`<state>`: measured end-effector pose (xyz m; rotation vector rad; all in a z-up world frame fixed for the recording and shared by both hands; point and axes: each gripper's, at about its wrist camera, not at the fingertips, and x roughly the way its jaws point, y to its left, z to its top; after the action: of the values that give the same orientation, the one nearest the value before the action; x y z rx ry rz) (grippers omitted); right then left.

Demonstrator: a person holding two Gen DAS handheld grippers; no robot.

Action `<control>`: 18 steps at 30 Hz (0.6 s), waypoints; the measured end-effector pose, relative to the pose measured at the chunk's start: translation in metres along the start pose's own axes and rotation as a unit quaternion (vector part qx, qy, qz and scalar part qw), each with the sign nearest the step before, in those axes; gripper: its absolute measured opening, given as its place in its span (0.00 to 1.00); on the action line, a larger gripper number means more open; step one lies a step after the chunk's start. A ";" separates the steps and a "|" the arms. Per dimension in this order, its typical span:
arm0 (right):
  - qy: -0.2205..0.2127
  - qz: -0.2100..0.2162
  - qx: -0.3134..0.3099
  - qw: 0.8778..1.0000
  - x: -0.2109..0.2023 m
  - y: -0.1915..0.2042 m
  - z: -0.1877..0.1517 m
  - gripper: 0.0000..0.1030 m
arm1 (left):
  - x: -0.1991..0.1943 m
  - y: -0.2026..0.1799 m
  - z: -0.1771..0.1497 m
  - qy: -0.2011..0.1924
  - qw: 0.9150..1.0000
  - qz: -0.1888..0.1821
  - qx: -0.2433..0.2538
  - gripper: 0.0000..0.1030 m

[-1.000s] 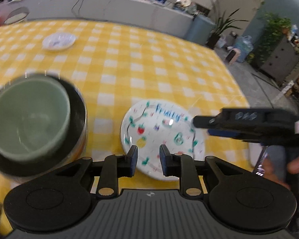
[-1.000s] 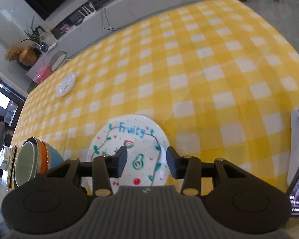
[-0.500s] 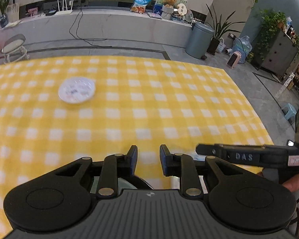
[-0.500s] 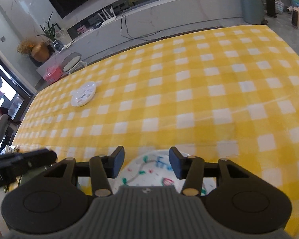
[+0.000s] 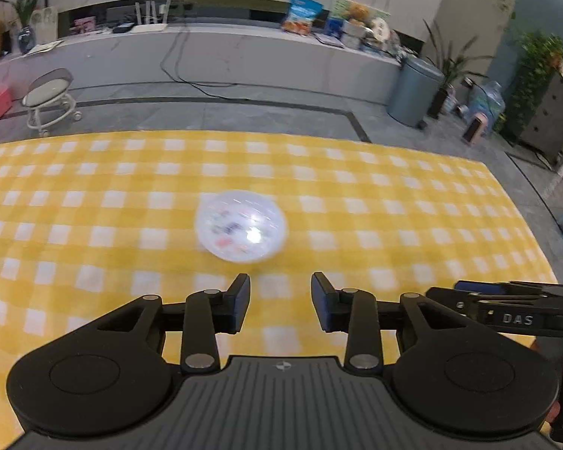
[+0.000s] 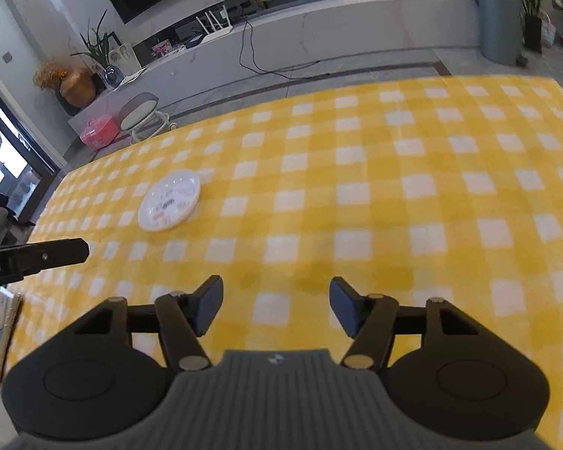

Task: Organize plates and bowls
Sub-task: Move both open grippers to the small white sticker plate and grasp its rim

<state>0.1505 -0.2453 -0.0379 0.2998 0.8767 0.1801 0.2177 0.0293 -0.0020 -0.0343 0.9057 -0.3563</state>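
Both the left claw [image 5: 280,302] and right claw [image 6: 274,309], jaws just widened and empty, should approach the small plate [image 5: 241,226] lying ahead on the table [image 5: 394,217] low, catching its rim.

Your plate [image 5: 241,231] lies alone on the tablecloth [image 5: 394,202], just ahead of your left gripper [image 5: 280,302]; stool [image 5: 50,99] and bin [image 5: 413,90] stand behind the table.

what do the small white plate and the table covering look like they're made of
Small white plate: likely glazed ceramic or melamine; a bright glare spot shows on it in the left wrist view, with printed colour motifs.
Yellow checked tablecloth: probably matte cloth or vinyl, with no glare; too blurred to settle.
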 end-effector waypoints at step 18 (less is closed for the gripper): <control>0.035 0.044 -0.062 0.996 0.131 0.066 0.068 0.46 | 0.086 0.081 0.021 0.000 0.995 0.002 -0.096 0.40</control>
<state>0.2832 -0.1595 -0.0703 0.2173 0.9176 0.3281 0.3058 0.0761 -0.0692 -0.2091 0.9370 -0.2649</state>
